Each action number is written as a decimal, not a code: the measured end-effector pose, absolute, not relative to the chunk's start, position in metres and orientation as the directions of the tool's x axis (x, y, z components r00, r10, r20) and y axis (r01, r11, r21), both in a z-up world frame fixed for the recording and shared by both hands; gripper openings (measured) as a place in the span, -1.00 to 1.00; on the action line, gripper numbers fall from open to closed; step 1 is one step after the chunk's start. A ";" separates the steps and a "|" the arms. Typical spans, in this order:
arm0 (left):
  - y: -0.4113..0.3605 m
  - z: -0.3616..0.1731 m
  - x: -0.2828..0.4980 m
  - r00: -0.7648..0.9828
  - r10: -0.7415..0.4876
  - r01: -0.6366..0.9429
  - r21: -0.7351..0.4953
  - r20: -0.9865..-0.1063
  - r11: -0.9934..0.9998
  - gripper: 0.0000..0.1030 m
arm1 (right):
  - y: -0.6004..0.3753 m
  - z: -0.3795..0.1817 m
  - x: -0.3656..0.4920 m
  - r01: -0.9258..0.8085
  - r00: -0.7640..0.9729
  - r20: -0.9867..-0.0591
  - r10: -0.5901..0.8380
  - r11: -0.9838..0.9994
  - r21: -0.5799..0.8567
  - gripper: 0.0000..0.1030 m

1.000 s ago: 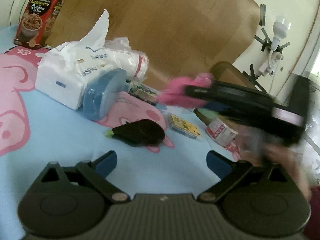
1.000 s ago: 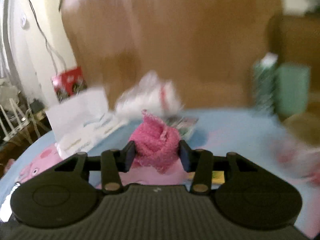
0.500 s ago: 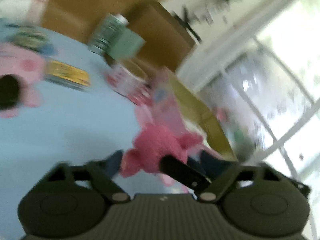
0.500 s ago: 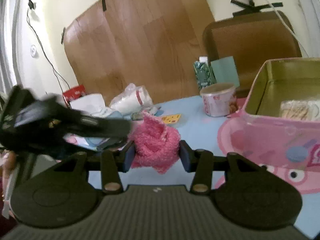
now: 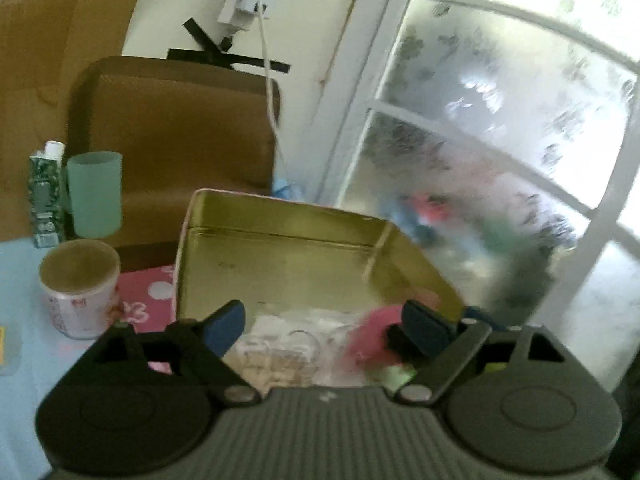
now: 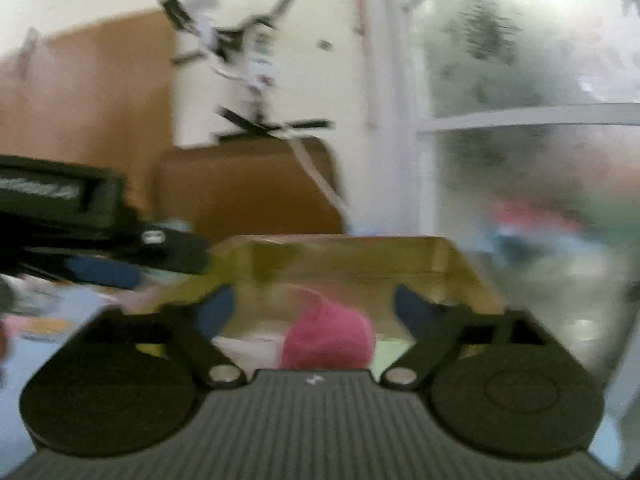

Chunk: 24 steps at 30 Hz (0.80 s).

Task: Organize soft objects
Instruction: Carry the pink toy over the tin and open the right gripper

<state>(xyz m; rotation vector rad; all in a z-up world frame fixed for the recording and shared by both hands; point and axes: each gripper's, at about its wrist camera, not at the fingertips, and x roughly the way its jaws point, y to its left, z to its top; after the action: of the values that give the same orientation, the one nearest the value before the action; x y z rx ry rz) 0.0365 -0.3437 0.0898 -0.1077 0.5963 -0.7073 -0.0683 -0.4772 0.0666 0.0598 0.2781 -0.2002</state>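
At the far left of the left wrist view stood a green carton (image 5: pixel 44 196), a pale green cup (image 5: pixel 95 194) and a paper cup (image 5: pixel 80 288) on the blue worktop (image 5: pixel 24 360), all clear of our work. To their right sat the open gold tin (image 5: pixel 280 256), and our left tongs (image 5: pixel 324 322) hung over its near edge with the fingers spread apart and nothing between them. In the lower middle of the right wrist view the pink fuzzy bundle (image 6: pixel 329 340) lay inside the tin, beside some pale packets (image 5: pixel 288 344), and our right tongs (image 6: pixel 316 308) stood wide apart either side of it, touching it nowhere that we could see. We judged the drop made, so doing this step well meant lifting the right tongs straight up and back, fingers kept wide, so no fibres snagged and dragged the bundle over the rim. The left tongs, crowding the same opening, had best clear off leftward first.
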 end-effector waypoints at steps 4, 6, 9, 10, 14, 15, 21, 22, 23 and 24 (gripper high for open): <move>-0.315 0.084 0.035 0.638 -0.613 0.529 -0.312 -0.466 0.789 0.78 | -0.499 0.065 -0.087 0.229 0.963 -0.172 -0.207 0.966 0.121 0.76; -0.293 0.084 0.032 0.661 -0.599 0.496 -0.335 -0.452 0.801 0.81 | -0.501 0.072 -0.089 0.260 0.963 -0.102 -0.249 0.959 0.112 0.76; -0.260 0.082 0.027 0.705 -0.550 0.445 -0.325 -0.447 0.834 0.83 | -0.498 0.078 -0.082 0.295 0.955 0.013 -0.296 0.955 0.035 0.84; -0.249 0.082 0.024 0.720 -0.529 0.423 -0.321 -0.449 0.847 0.84 | -0.497 0.080 -0.073 0.288 0.957 0.017 -0.288 0.958 0.011 0.84; -0.203 0.079 0.013 0.764 -0.459 0.334 -0.332 -0.454 0.882 0.86 | -0.486 0.075 -0.037 0.180 0.982 -0.056 -0.182 0.982 -0.050 0.84; -0.193 0.078 0.010 0.776 -0.438 0.309 -0.332 -0.454 0.891 0.86 | -0.479 0.072 -0.030 0.160 0.983 -0.073 -0.166 0.983 -0.089 0.84; -0.151 0.068 -0.005 0.808 -0.336 0.195 -0.318 -0.485 0.928 0.86 | -0.427 0.050 -0.001 0.094 0.974 -0.133 -0.184 0.860 -0.502 0.66; -0.145 0.066 -0.007 0.808 -0.328 0.183 -0.320 -0.490 0.929 0.86 | -0.424 0.049 -0.004 0.090 0.976 -0.124 -0.178 0.854 -0.513 0.66; -0.139 0.063 -0.009 0.808 -0.317 0.168 -0.323 -0.496 0.931 0.86 | -0.424 0.050 -0.006 0.074 0.978 -0.131 -0.160 0.862 -0.501 0.64; -0.133 0.060 -0.012 0.809 -0.304 0.150 -0.323 -0.503 0.934 0.86 | -0.426 0.053 -0.010 0.065 0.980 -0.135 -0.146 0.877 -0.475 0.62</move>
<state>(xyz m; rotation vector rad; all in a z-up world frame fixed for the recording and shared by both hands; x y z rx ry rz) -0.0122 -0.1330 0.0600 -0.2753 0.5804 -0.2462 -0.0101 -0.4264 0.0533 -0.4887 0.1695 -0.1111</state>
